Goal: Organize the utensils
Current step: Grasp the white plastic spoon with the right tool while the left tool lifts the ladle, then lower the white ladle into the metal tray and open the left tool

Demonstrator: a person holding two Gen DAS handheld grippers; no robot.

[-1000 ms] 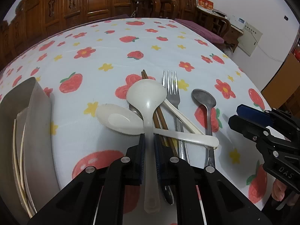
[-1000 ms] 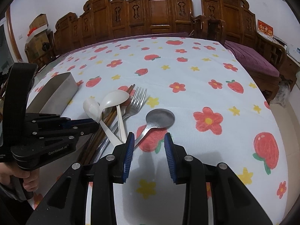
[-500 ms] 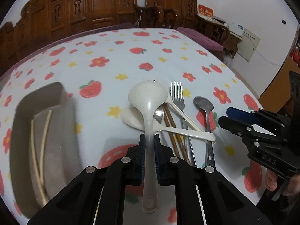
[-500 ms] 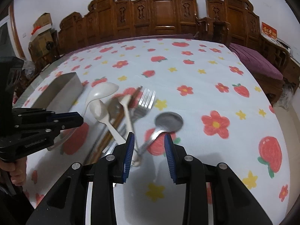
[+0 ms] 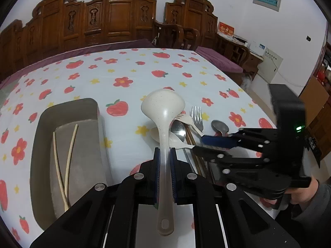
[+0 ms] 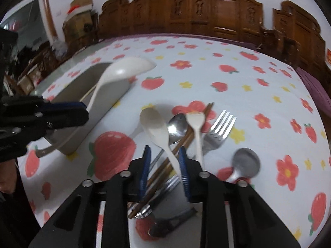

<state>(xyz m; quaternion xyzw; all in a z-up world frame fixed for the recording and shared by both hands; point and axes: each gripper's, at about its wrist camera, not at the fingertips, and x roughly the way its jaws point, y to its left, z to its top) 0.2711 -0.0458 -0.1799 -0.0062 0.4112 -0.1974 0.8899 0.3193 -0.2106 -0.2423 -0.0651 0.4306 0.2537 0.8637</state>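
My left gripper (image 5: 164, 155) is shut on the handle of a white ladle (image 5: 163, 107) and holds it lifted above the table, right of the grey tray (image 5: 41, 136). The ladle also shows in the right wrist view (image 6: 126, 70). My right gripper (image 6: 164, 163) is open over the utensil pile, its jaws on either side of the white spoon (image 6: 157, 128) handle, the brown chopsticks (image 6: 186, 138) below it. The pile also holds a white fork (image 6: 196, 124), a metal fork (image 6: 219, 128) and metal spoons (image 6: 244, 163).
The tray holds two pale chopsticks (image 5: 66, 161). The table wears a white cloth with strawberries and flowers (image 5: 124, 80). Carved wooden chairs (image 5: 115, 20) stand behind the table. The right gripper (image 5: 217, 144) shows in the left wrist view.
My left gripper has lifted the ladle off the pile and moved it up and toward the tray. My right gripper has moved left and down over the utensil pile.
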